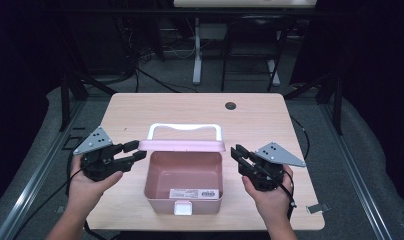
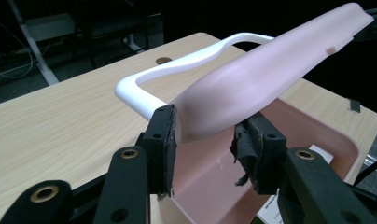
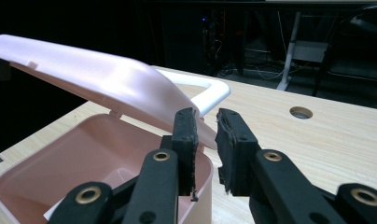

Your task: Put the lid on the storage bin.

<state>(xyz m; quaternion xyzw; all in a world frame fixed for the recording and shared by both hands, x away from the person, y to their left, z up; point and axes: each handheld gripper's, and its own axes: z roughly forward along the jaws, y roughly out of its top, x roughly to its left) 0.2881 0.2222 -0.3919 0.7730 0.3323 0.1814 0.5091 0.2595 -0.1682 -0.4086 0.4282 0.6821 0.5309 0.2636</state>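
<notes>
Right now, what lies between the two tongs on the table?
In the high view, the open pink box with its raised lid sits between the left tongs and right tongs.

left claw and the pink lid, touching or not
Cannot tell. In the left gripper view the pink lid sits between the left claw jaws, with no contact or gap plainly visible.

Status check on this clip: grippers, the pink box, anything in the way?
Left gripper open astride lid corner, right gripper open beside it. Pink box open, lid raised, white handle behind. No obstruction.
</notes>
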